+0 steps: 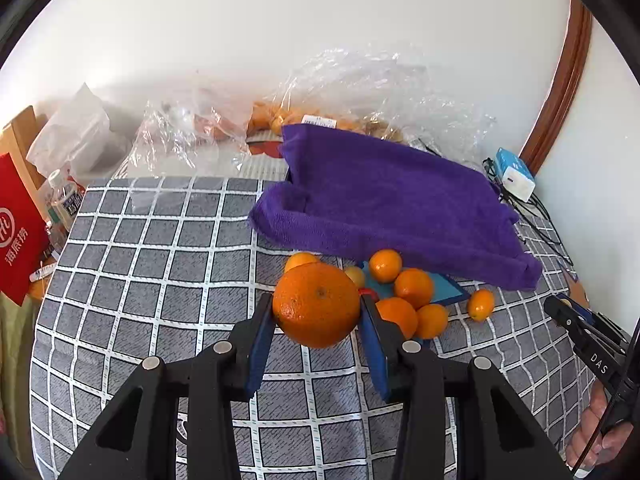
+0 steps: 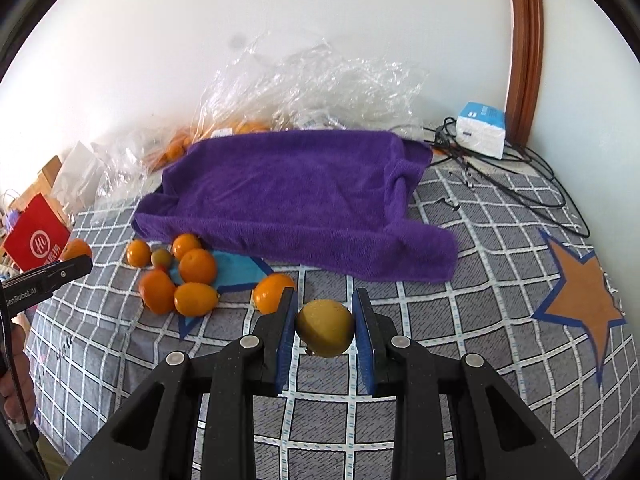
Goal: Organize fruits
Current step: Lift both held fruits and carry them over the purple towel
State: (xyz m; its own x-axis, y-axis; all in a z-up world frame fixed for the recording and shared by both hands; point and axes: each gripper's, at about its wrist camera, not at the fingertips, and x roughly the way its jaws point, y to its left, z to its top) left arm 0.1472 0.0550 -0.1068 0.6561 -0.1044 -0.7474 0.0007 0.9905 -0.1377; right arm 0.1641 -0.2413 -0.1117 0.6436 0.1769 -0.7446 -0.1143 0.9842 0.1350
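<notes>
My left tongs (image 1: 317, 312) are clamped on a big orange (image 1: 316, 305), its sides pressed between the blue pads (image 1: 260, 344), and it hangs clear above the checked cloth (image 1: 160, 280). My right tongs (image 2: 325, 330) are clamped on a small yellow fruit (image 2: 325, 328), also held off the cloth.

Just beyond the orange, a cluster of small oranges (image 1: 412, 288) lies on the cloth, over a blue star print (image 1: 444, 290), close against the near edge of a purple towel (image 1: 384, 200). One more small orange (image 1: 481, 304) sits a little apart towards the right edge. The towel spreads over the middle of the cloth.

Behind the towel, along the far edge by the wall, crumpled clear bags (image 1: 360, 84) hold more oranges. At the far right corner sits a white and blue box (image 2: 482, 130) with black cables (image 2: 520, 184) trailing from it. An orange star print (image 2: 580, 292) shows near the right edge. A red bag (image 1: 20, 224) stands off the left edge.
</notes>
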